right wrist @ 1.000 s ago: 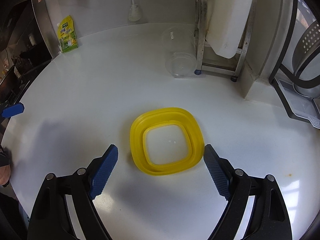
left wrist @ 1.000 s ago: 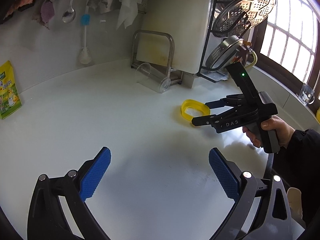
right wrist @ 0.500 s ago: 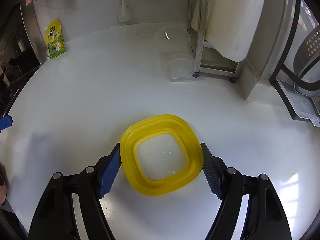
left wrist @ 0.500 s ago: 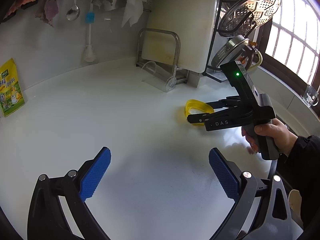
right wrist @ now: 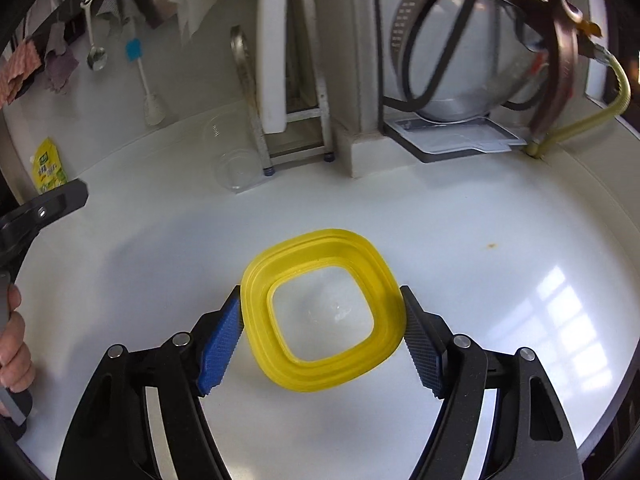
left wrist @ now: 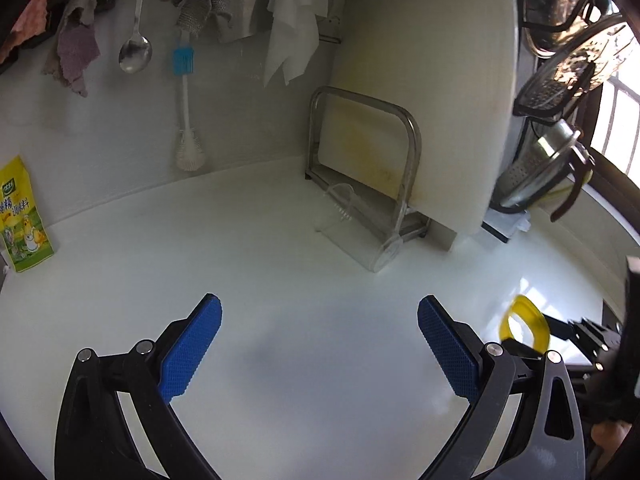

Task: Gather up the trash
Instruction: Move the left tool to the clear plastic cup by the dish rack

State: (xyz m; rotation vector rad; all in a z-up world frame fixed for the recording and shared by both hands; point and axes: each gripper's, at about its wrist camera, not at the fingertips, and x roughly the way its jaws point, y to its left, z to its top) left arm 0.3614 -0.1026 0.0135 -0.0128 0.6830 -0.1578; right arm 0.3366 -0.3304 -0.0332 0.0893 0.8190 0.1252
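A yellow square plastic ring (right wrist: 322, 312) is clamped between the blue pads of my right gripper (right wrist: 322, 332), lifted and tilted above the white counter (right wrist: 480, 216). It also shows in the left wrist view (left wrist: 524, 326) at the far right, held by the right gripper. A clear plastic cup (left wrist: 356, 232) lies on its side by the metal rack; it also shows in the right wrist view (right wrist: 232, 160). My left gripper (left wrist: 320, 348) is open and empty over the counter (left wrist: 200, 240), short of the cup.
A cutting board (left wrist: 424, 92) stands in a metal rack (left wrist: 408, 148) at the back. A yellow-green packet (left wrist: 22, 216) leans on the wall at left. A spoon (left wrist: 136, 48), brush (left wrist: 186, 120) and cloths hang on the wall. A metal pot (right wrist: 472, 40) sits at right.
My right gripper has closed on the yellow ring and lifted it, swinging right. My left gripper has turned left and moved toward the clear cup.
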